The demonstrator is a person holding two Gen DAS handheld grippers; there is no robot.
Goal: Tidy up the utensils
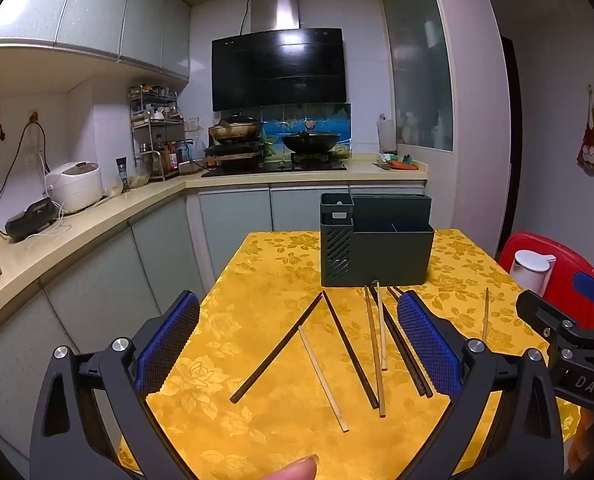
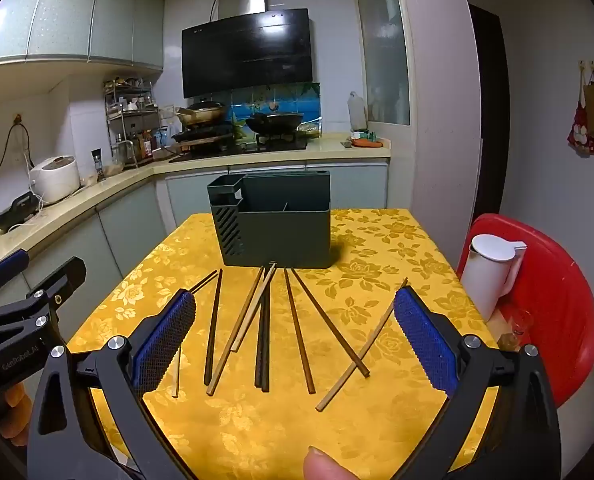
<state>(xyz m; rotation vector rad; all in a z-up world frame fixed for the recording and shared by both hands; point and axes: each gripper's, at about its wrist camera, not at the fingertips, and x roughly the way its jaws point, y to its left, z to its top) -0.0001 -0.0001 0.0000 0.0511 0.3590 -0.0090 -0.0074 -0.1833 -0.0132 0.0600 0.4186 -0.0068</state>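
While the chopsticks (image 2: 265, 332) lie scattered loose across the yellow tablecloth (image 2: 377, 248) in the lower middle of both views, just in front of the dark green utensil holder (image 2: 275, 224) at frame centre, they look light, stiff, thin and probably slick, so my judgement is that a pinch near mid-length would keep one from pivoting or rolling. Both the left gripper (image 1: 299, 348) and the right gripper (image 2: 295, 344) hang above the sticks with jaws spread wide, blue pads touching nothing and holding nothing.
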